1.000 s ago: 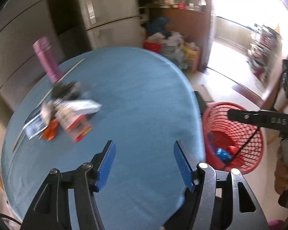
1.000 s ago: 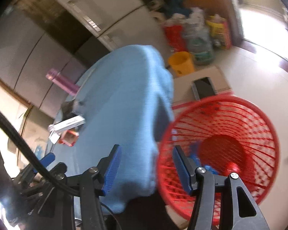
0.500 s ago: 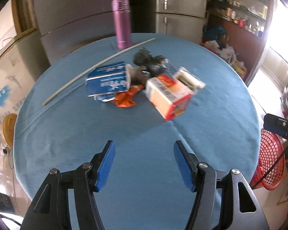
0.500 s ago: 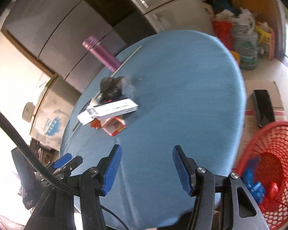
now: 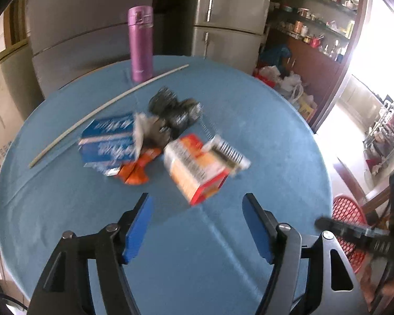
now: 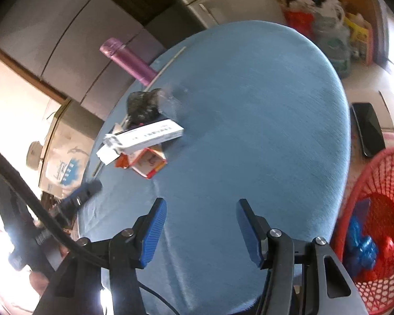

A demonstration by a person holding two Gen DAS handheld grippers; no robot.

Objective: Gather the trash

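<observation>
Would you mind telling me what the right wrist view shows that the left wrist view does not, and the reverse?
Only the right wrist view shows inside the red basket, with blue trash at its bottom, and a black phone on the floor. Only the left wrist view shows the blue packet and orange wrapper. Both share the blue table, purple bottle, white stick, black crumpled bag and orange-and-white carton.

Trash heaps mid-table: an orange-red carton (image 5: 197,169) on its side; a white box (image 6: 147,135) across it; a blue packet (image 5: 109,139) flat; a black crumpled bag (image 5: 173,111) behind; red basket (image 6: 375,233) on floor, holding blue scraps.
</observation>
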